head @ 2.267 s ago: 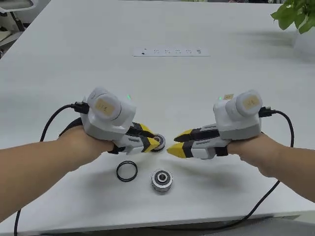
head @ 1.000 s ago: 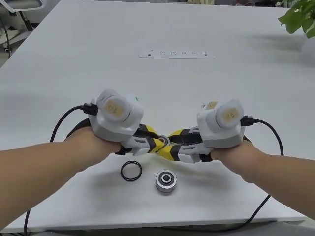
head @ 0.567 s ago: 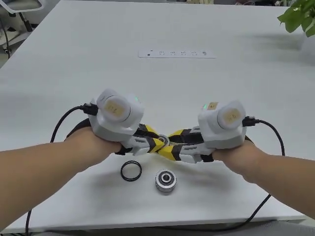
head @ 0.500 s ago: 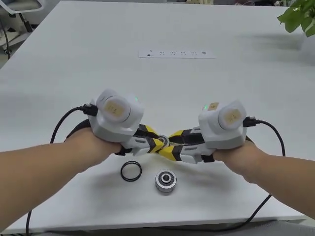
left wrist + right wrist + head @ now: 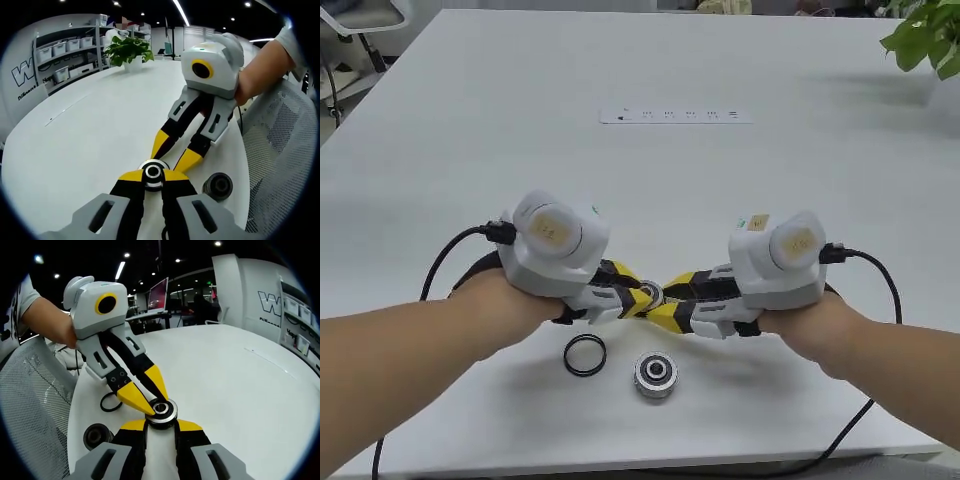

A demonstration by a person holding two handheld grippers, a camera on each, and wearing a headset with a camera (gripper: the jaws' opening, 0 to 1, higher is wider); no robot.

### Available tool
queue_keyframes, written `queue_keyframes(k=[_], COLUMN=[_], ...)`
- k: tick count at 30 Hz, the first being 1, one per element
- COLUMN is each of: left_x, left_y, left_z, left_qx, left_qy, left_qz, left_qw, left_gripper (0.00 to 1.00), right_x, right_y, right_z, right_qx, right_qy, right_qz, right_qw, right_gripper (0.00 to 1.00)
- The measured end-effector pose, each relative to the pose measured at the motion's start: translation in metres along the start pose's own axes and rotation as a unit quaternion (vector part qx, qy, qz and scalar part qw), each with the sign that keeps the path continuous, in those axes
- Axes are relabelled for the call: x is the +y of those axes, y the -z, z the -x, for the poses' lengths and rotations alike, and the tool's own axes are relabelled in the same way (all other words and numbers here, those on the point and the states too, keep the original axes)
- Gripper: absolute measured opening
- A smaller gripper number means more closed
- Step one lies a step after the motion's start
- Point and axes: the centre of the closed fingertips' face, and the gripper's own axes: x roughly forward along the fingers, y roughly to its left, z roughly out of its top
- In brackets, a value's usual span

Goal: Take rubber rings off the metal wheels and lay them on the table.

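Note:
A metal wheel (image 5: 650, 293) with a black rubber ring round its rim hangs just above the table, and my left gripper (image 5: 638, 295) is shut on it. In the left gripper view the wheel (image 5: 152, 172) sits face-on between the yellow tips. My right gripper (image 5: 665, 301) meets it from the right, and its tips pinch the wheel's rim (image 5: 164, 411). A loose rubber ring (image 5: 584, 355) lies flat on the white table (image 5: 470, 150) below the left gripper. Beside it stands a second wheel (image 5: 655, 373), bare metal at its rim.
The table's front edge runs close below the loose ring and the second wheel. A flush power strip (image 5: 675, 116) sits far back at the middle, and a potted plant (image 5: 922, 35) stands at the back right. Black cables trail from both grippers off the front edge.
My right gripper has moved left from its open stand apart and now meets the wheel held by the left gripper. Over the last second both grippers have stayed together; the camera shifted a little.

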Motion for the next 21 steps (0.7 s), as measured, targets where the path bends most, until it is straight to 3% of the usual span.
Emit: queue_keyframes(k=[21], left_x=[0.0024], left_y=[0.0020], left_z=[-0.0016], left_qx=[-0.001], left_qy=[0.000], left_qz=[0.002], left_qw=[1.0000], left_gripper=[0.07], right_x=[0.0000], right_y=[0.0019], right_z=[0.0048], right_qx=[0.003], right_qy=[-0.009], right_qz=[-0.002], right_qw=[1.0000], right_gripper=[0.12])
